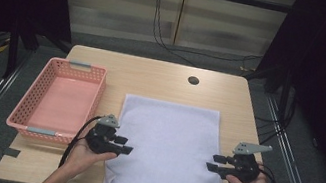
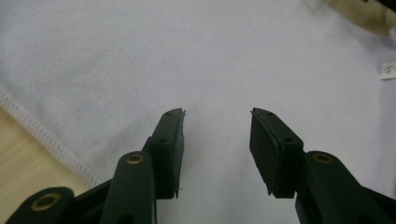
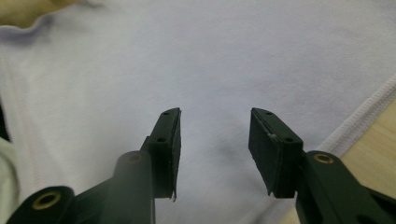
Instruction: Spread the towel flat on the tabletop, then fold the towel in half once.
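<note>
Lying flat on the tabletop (image 1: 154, 72), the white towel (image 1: 166, 148) covers the middle and reaches the near edge, where its folded lower layer overhangs slightly. At the towel's left edge, the left gripper (image 1: 127, 145) points inward over the cloth; its jaws stand partly open with nothing between them, as the left gripper view (image 2: 215, 140) confirms above bare fabric. At the towel's right edge, the right gripper (image 1: 214, 162) points inward likewise, jaws partly open and empty, with the hemmed border visible in the right gripper view (image 3: 215, 140). A pink basket (image 1: 26, 108) sits near the tabletop's left edge, just beside the towel.
</note>
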A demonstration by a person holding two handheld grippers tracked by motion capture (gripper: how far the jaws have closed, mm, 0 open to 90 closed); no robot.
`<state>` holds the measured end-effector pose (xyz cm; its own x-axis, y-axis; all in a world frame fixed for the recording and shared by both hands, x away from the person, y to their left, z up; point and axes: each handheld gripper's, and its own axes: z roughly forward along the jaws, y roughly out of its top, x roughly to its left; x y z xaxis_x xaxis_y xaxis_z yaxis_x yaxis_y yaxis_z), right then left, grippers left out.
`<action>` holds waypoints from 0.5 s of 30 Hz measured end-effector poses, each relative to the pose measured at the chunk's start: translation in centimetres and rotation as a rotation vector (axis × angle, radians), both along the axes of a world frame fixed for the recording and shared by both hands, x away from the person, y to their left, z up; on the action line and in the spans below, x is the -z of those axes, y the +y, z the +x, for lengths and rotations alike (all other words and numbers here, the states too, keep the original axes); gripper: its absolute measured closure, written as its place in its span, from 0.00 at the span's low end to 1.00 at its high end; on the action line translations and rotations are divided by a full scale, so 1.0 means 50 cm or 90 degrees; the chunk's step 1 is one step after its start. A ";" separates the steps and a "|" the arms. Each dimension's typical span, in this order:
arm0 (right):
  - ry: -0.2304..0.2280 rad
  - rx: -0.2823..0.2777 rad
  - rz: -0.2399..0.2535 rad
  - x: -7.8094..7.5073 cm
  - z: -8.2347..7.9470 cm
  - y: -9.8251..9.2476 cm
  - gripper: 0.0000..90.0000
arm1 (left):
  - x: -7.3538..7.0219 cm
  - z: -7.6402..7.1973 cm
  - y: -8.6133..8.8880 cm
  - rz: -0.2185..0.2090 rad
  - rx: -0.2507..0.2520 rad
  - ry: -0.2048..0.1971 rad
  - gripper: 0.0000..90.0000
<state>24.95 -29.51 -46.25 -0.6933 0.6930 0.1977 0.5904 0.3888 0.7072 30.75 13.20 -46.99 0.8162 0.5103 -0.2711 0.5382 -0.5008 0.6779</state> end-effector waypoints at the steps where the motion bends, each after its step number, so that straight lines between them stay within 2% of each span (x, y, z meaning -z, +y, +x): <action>1: -0.001 0.005 -0.004 0.005 0.012 0.002 0.58 | 0.004 0.012 -0.006 0.009 -0.010 -0.007 0.61; 3: 0.011 0.010 -0.010 0.014 0.038 0.007 0.57 | 0.014 0.036 -0.012 0.004 -0.038 0.003 0.61; 4: 0.014 0.013 -0.011 0.020 0.051 0.010 0.56 | 0.018 0.046 -0.015 0.013 -0.042 0.010 0.61; 5: 0.020 0.013 -0.014 0.025 0.064 0.013 0.56 | 0.024 0.053 -0.020 0.028 -0.034 0.003 0.61; 6: 0.024 0.017 -0.021 0.031 0.077 0.016 0.56 | 0.024 0.053 -0.020 0.028 -0.034 0.003 0.61; 7: 0.024 0.025 -0.032 0.036 0.088 0.020 0.55 | 0.037 0.064 -0.024 0.043 -0.032 0.000 0.60; 8: 0.023 0.033 -0.031 0.041 0.098 0.023 0.54 | 0.045 0.069 -0.023 0.039 -0.032 0.011 0.61; 9: 0.028 0.038 -0.031 0.045 0.106 0.025 0.53 | 0.048 0.070 -0.021 0.026 -0.030 0.008 0.63; 11: 0.036 0.054 -0.034 0.056 0.112 0.027 0.51 | 0.051 0.066 -0.018 0.022 -0.031 -0.005 0.67; 12: 0.037 0.052 -0.048 0.062 0.111 0.029 0.51 | 0.053 0.063 -0.017 0.026 -0.029 -0.019 0.68; 15: 0.016 0.048 -0.077 0.064 0.102 0.037 0.52 | 0.054 0.054 -0.021 0.046 -0.033 -0.051 0.74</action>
